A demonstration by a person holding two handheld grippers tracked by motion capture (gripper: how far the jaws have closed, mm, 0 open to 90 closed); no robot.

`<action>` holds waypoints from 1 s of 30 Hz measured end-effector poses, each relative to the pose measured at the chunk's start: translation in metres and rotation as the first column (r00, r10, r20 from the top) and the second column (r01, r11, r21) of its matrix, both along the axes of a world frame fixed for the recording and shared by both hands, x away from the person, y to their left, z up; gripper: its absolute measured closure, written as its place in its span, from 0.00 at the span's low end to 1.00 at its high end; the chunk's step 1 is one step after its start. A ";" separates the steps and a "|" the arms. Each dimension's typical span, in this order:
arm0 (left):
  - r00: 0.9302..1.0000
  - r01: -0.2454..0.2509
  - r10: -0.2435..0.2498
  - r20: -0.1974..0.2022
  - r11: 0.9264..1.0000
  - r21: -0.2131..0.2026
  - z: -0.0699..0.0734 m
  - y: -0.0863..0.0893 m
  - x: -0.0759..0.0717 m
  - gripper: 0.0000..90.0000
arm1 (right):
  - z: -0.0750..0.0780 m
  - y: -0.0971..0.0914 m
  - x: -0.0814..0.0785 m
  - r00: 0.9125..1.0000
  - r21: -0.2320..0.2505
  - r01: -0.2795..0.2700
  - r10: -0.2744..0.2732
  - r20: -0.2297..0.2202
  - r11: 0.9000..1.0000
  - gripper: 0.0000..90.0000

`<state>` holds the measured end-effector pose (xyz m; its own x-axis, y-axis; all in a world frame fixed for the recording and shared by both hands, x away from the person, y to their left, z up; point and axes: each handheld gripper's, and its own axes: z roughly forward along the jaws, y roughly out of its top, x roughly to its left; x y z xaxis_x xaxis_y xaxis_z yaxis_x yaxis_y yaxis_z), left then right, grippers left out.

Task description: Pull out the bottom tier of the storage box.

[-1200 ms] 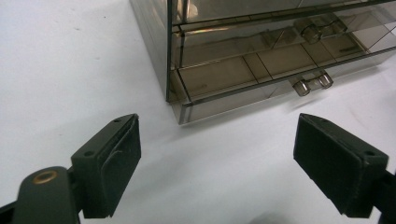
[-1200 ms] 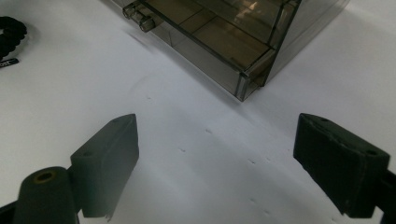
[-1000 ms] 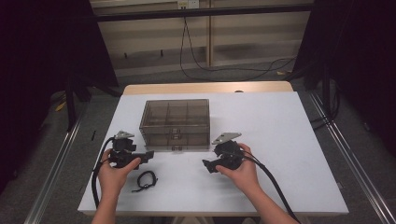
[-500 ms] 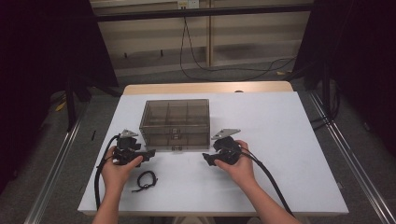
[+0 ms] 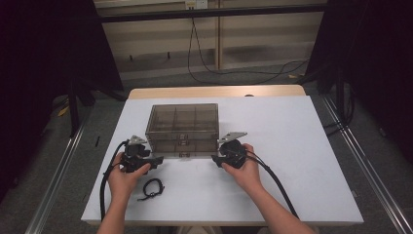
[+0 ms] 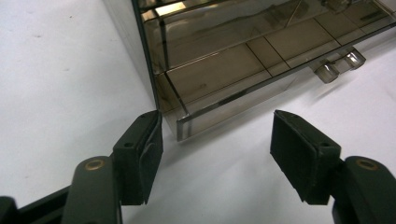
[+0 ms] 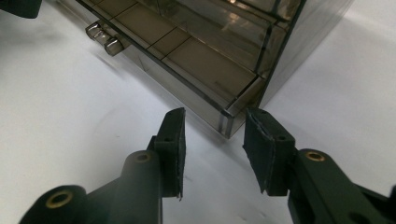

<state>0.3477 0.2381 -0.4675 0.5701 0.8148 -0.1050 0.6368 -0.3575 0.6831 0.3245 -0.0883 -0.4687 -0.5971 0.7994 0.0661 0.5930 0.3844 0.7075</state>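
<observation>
A smoky see-through drawer box stands mid-table. My left gripper sits at the box's front left corner and my right gripper at its front right corner, each held by a hand. In the left gripper view the jaws stand apart with the bottom drawer's corner just ahead of the left pad. In the right gripper view the jaws have the other drawer corner right at their tips, with no pad touching it. Both pairs of jaws have just been closing, with nothing gripped.
A black looped band lies on the white table near my left wrist. Two small clear drawer knobs stick out at the middle of the box front. Cables trail from both grippers toward the near edge.
Both pairs of jaws have narrowed. The hands have stayed at the box's front corners, and the box has not moved.
</observation>
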 end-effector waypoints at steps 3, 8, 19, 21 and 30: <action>1.000 0.021 -0.021 -0.003 1.000 -0.010 0.000 -0.001 0.000 0.43 | 0.000 0.004 0.001 1.000 -0.015 -0.016 0.016 0.002 1.000 0.70; 1.000 0.014 -0.014 -0.013 1.000 0.006 0.000 0.000 -0.003 0.48 | -0.001 0.003 0.002 1.000 -0.013 -0.003 0.002 -0.014 1.000 0.76; 0.999 0.003 -0.003 -0.037 1.000 0.021 0.003 -0.001 -0.009 0.55 | 0.002 0.001 -0.006 1.000 -0.018 -0.017 0.016 -0.022 1.000 0.80; 0.999 0.009 -0.007 -0.043 1.000 0.028 0.004 0.000 -0.009 0.56 | 0.002 0.001 -0.007 1.000 -0.015 -0.020 0.019 -0.023 1.000 0.80; 0.999 0.008 -0.006 -0.051 0.999 0.033 0.005 0.001 -0.012 0.59 | 0.003 0.002 -0.012 1.000 -0.032 -0.018 0.017 -0.023 0.999 0.80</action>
